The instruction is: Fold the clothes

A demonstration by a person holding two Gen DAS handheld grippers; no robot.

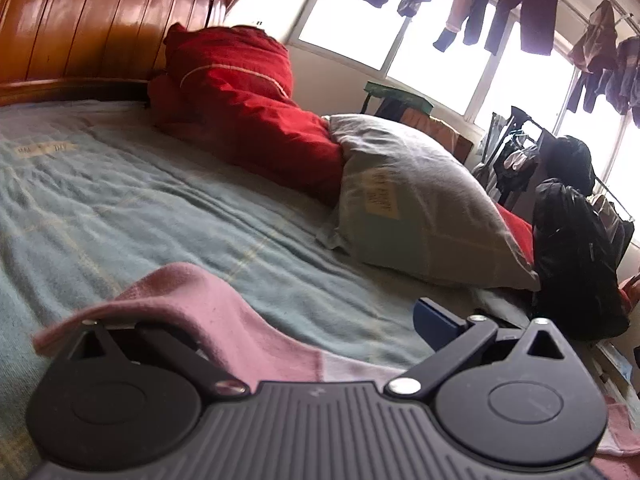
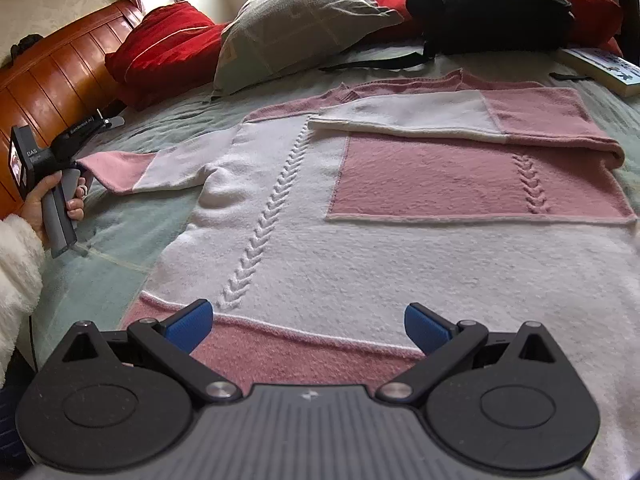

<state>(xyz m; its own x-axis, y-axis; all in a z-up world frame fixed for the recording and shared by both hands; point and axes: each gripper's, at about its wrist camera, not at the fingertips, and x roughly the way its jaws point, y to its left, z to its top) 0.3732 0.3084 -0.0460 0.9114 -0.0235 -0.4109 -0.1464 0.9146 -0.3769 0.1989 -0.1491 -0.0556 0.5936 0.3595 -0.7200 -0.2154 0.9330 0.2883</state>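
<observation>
A pink and white knit sweater (image 2: 320, 248) lies flat on the blue-green bedspread (image 2: 120, 248). One sleeve (image 2: 460, 116) is folded across its chest. The other sleeve (image 2: 148, 168) stretches out to the left. My left gripper (image 1: 296, 320) is open. The pink cuff (image 1: 192, 304) drapes over and hides its left finger, and the blue right fingertip (image 1: 436, 320) is bare. In the right wrist view a hand (image 2: 44, 200) holds that gripper's grey handle at the cuff. My right gripper (image 2: 308, 324) hangs open over the sweater's pink hem (image 2: 304, 356), with nothing between its fingers.
A red quilt (image 1: 240, 92) and a grey pillow (image 1: 412, 200) lie toward the wooden headboard (image 1: 80, 20). A black backpack (image 2: 488, 4) and a book (image 2: 600, 68) sit beyond the sweater. Clothes hang at the window (image 1: 520, 0). A white fluffy sleeve (image 2: 16, 272) is at the left.
</observation>
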